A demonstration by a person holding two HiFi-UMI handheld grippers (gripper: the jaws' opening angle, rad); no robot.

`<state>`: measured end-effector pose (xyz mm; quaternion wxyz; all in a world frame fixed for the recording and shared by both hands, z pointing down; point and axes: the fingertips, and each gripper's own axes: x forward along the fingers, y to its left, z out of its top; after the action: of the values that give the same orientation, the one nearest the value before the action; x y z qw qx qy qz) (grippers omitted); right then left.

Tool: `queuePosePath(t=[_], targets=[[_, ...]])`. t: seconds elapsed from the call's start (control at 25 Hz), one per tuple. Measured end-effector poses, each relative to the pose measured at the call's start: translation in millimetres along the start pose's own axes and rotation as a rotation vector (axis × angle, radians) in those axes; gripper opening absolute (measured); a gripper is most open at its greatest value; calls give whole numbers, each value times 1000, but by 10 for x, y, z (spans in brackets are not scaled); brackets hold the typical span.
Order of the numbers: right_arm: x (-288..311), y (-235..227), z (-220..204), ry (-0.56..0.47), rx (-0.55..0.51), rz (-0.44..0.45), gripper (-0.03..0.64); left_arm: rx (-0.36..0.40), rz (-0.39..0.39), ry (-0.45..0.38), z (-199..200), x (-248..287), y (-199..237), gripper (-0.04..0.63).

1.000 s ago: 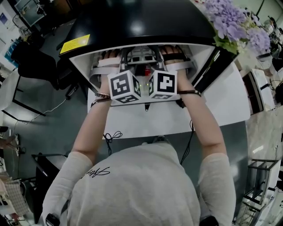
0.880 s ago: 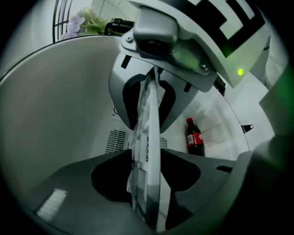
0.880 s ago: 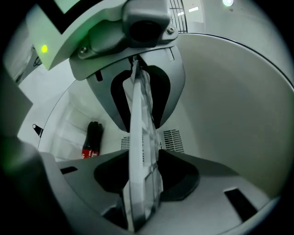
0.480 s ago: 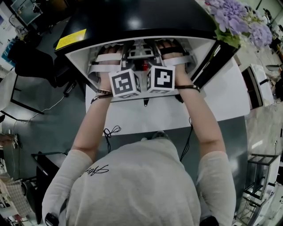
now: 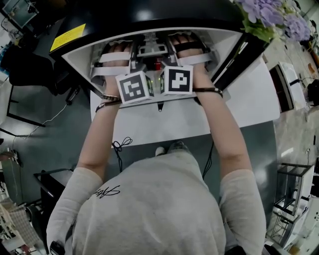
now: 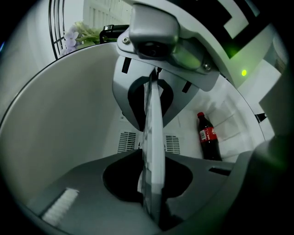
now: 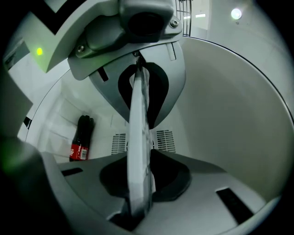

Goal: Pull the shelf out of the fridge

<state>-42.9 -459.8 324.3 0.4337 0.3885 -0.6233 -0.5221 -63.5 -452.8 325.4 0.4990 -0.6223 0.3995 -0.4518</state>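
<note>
The fridge (image 5: pixel 149 20) stands open, and both hands reach into it side by side. The white shelf (image 6: pixel 151 151) runs edge-on between the jaws of my left gripper (image 6: pixel 151 183), which are closing and press on its front edge. In the right gripper view the same shelf (image 7: pixel 138 151) lies between the closing jaws of my right gripper (image 7: pixel 138 183), also pressed. Each view shows the other gripper clamped further along the edge: the right gripper (image 6: pixel 154 98) and the left gripper (image 7: pixel 140 92). From above, the marker cubes of the left gripper (image 5: pixel 134 87) and the right gripper (image 5: pixel 178 79) hide the jaws.
A cola bottle (image 6: pixel 207 137) lies inside the fridge near its back wall (image 7: pixel 81 137). The open door (image 5: pixel 239 55) stands at the right. The fridge rests on a white table (image 5: pixel 249 104). Purple flowers (image 5: pixel 269 15) sit on top at the right.
In the head view the fridge, hands and grippers have all drifted up and slightly left in the picture. The grippers hold the same place at the fridge opening.
</note>
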Motion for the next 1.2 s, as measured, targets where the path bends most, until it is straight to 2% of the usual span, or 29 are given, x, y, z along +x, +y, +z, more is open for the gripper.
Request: queuePosePath(t=[0.44, 0.8, 1.2], targets=[[12, 23, -7, 2, -1, -7, 49, 16, 8, -2, 4, 9, -5, 31], [10, 51, 15, -6, 32, 28, 49, -25, -8, 14, -14, -11, 18, 31], [-118, -23, -3, 11, 15, 0, 49, -38, -19, 18, 40, -131, 10, 31]])
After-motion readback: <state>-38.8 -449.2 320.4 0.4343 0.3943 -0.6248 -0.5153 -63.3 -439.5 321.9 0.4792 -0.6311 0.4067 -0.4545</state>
